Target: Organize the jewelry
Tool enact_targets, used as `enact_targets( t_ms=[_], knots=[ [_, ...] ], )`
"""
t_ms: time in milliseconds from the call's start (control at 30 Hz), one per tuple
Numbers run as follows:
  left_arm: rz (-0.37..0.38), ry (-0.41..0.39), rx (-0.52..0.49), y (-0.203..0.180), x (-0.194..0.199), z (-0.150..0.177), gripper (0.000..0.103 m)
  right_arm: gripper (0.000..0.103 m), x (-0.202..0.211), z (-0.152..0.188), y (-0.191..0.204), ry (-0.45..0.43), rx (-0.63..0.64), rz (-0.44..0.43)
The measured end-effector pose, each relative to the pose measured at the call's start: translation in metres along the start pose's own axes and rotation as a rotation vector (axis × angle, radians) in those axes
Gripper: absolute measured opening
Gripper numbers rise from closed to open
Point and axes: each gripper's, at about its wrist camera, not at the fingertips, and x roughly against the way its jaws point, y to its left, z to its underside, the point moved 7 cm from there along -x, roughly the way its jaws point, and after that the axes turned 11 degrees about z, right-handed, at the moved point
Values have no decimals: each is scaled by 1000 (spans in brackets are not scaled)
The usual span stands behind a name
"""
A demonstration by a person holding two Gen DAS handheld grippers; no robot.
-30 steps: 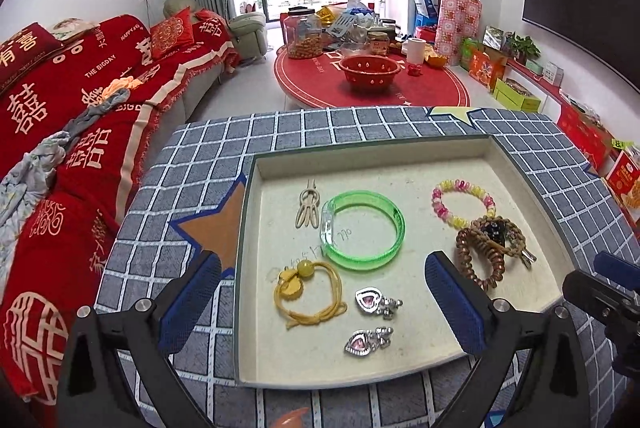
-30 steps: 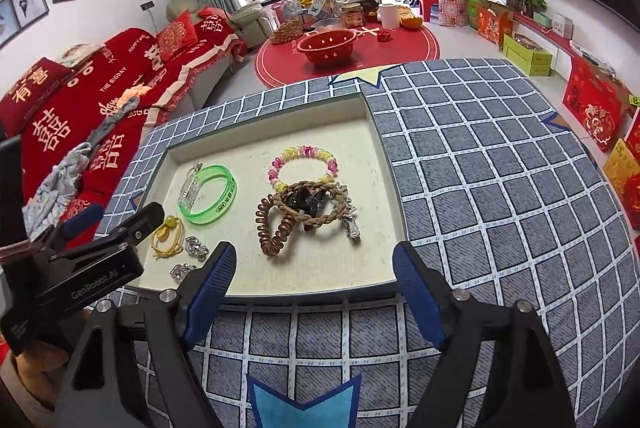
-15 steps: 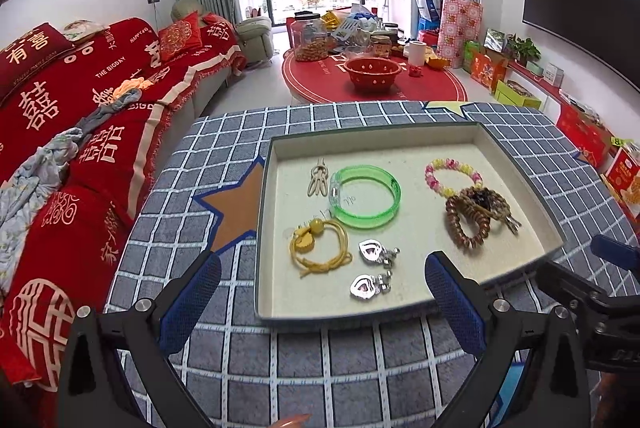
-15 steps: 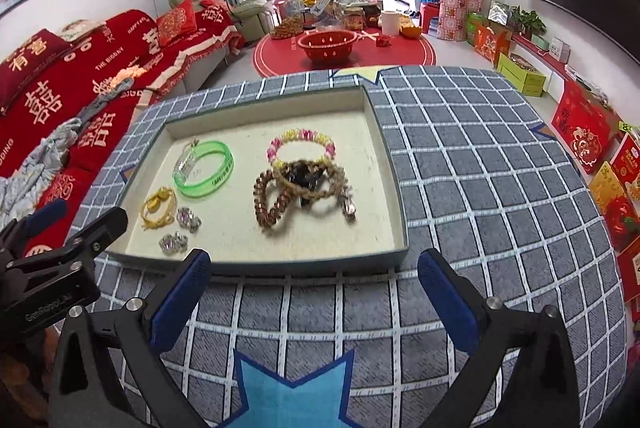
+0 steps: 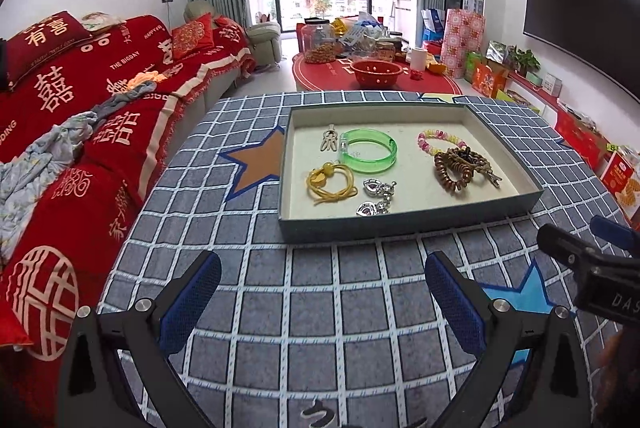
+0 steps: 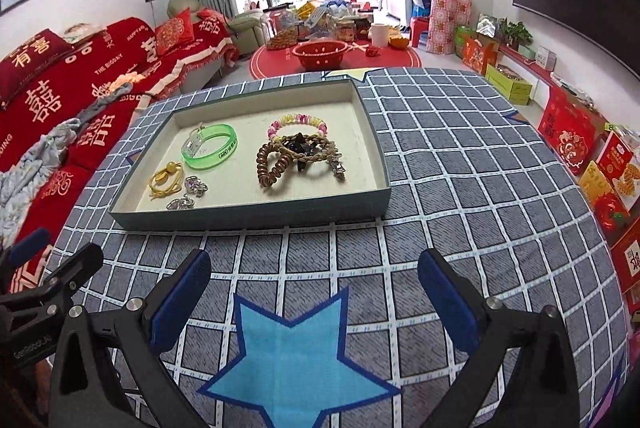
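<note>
A shallow teal tray (image 5: 404, 221) (image 6: 248, 216) lies on the checked tablecloth. It holds a green bangle (image 5: 368, 150) (image 6: 210, 146), a yellow cord tie (image 5: 330, 182) (image 6: 165, 181), two silver heart pieces (image 5: 374, 197) (image 6: 188, 194), a small metal clip (image 5: 330, 140), a pastel bead bracelet (image 5: 440, 141) (image 6: 298, 122) and a brown spiral tie tangled with a braided band (image 5: 462, 166) (image 6: 296, 156). My left gripper (image 5: 320, 302) and my right gripper (image 6: 314, 302) are both open and empty, held above the cloth in front of the tray.
A red sofa (image 5: 80, 116) runs along the left of the table. A low red round table (image 5: 372, 78) with a red bowl and jars stands beyond. Boxes (image 6: 580, 132) line the right wall. A blue star patch (image 6: 292, 360) lies below my right gripper.
Both grippers have drawn back from the tray toward the near edge of the table and stayed open. The jewelry in the tray has not moved.
</note>
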Motion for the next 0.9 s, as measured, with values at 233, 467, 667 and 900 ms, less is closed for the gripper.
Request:
enact_targets(
  t_ms=[233,467,667,900],
  knots=[
    [-20,-51,14,1,16,11,103,103,24,12,2,-96,20,46],
    [-38,-55,27,0,12,15,103,103,34,15,7,-148,58,82],
    [-36,-35,54,3,6,19,103,103,33,16,8,-151,59,85],
    [-48,-31,66,7,2,21,103,103,28,17,6,-150,51,89]
  ],
)
